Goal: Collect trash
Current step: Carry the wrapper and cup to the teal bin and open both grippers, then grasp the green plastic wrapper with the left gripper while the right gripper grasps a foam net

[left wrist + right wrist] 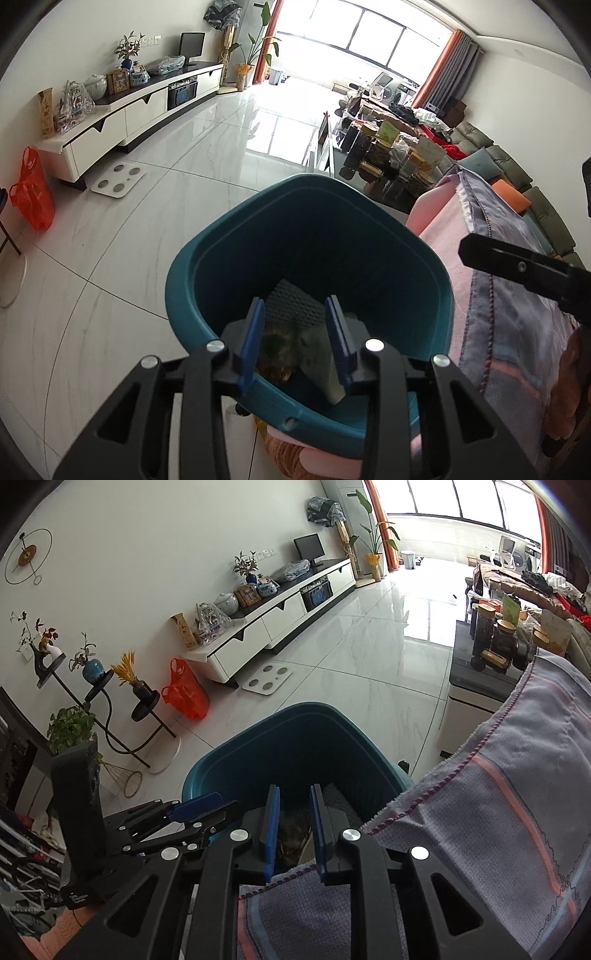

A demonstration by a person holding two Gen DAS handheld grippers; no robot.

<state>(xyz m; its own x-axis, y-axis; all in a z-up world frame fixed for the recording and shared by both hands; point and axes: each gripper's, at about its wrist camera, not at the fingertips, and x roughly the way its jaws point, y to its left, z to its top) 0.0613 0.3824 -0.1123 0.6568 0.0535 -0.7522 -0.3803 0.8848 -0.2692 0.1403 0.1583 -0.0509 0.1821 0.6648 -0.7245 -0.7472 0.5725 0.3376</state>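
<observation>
Both claws parted, empty: left claw (pixel 295 341) and right claw (pixel 293 834) over teal plastic bin (pixel 184 280). Crumpled brown trash (pixel 277 350) inside already. Risk: snagging striped lavender towel (pixel 498 812), tipping bin.

Hardly any writing can be read. Two lines of small white print are seen on the base of the black handheld gripper body (pixel 79 896) at the lower left of the right wrist view, but the letters are too blurred to be made out. Dark brush characters are seen on the tall yellowish bamboo-like vase (pixel 47 112) on the white low cabinet (pixel 110 125); they cannot be deciphered.
</observation>
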